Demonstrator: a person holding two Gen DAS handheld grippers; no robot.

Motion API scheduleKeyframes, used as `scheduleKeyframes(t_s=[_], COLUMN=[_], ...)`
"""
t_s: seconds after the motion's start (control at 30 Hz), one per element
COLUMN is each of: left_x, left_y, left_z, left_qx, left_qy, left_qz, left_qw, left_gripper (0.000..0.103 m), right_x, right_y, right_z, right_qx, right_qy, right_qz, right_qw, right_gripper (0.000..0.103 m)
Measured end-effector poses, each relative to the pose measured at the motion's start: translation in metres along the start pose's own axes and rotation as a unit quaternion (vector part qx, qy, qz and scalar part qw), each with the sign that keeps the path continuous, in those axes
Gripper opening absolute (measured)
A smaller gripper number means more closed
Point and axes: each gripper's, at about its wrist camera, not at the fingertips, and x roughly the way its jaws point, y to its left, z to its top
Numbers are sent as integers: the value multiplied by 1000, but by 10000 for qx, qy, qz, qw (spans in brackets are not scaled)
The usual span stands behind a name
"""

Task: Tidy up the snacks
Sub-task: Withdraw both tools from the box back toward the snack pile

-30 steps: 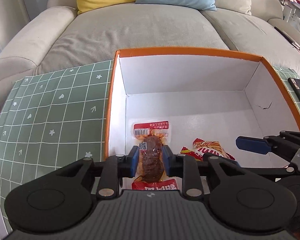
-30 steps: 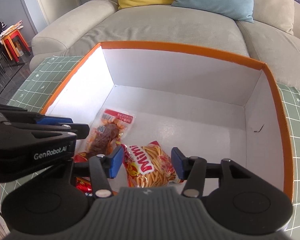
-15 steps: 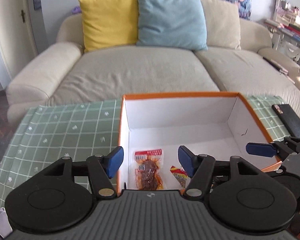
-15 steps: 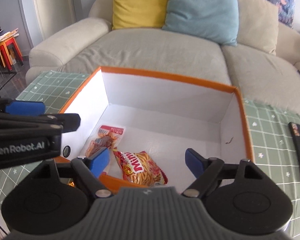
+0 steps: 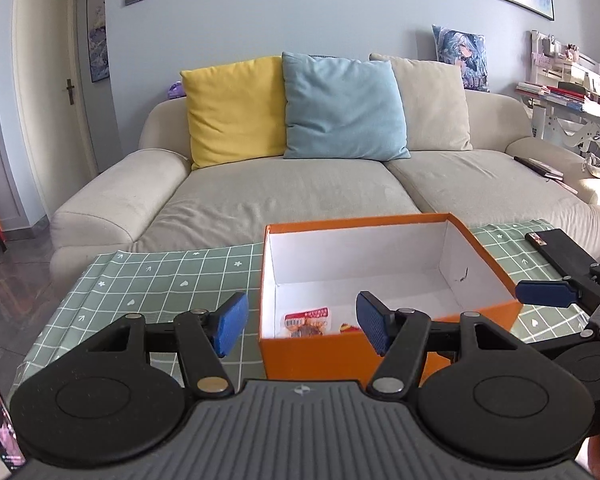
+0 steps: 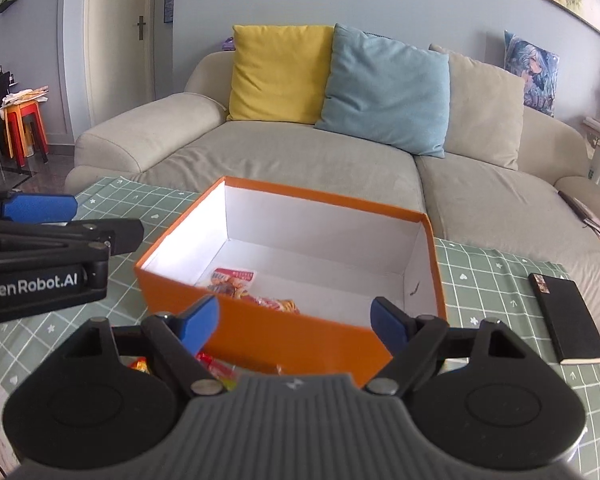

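Showing loose snacks [image 6: 216,364] outside the box [image 6: 284,340], right view alone.

Ahead of the jaws, the orange box [image 5: 384,354] looks like matt cardboard, white and smooth inside. The snack packets [image 6: 236,280] in it are glossy plastic film. The counter's green checked cloth [image 5: 160,280] has a slight sheen. Beyond, the sofa [image 5: 280,192] is coarse woven fabric, matt.
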Motion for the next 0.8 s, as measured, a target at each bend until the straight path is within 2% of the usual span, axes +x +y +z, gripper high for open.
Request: scheduleKeyframes(t_s=[0.17,0.3,0.53,0.6,0.7,0.8], left_x=[-12,-16,-18,-15,-6,3], left_y=[0,4,5,6,8,11], left_z=[-25,-47,-86,-93,-102,-112], left_qx=[-25,-183,-427,-513,-693,-930], left_qy=[34,237,715,937,1377,1797], left_qz=[100,109,-177,-294,-402,-557], left_qw=[9999,9995,9964,9938,9872,9777], left_gripper=[74,74,74,74,74,76], right_x=[-16,-23,-23,-20,-14,-9], right_y=[3,5,5,5,5,6], right_z=[-28,-50,-88,-96,-107,-114], right_qx=[134,205,277,273,359,426], right_qy=[-1,69,431,576,810,1017], right_qz=[-80,-185,-271,-287,-213,-149], right_qw=[9999,9996,9983,9976,9958,9938], right_gripper=[81,81,81,82,92,92])
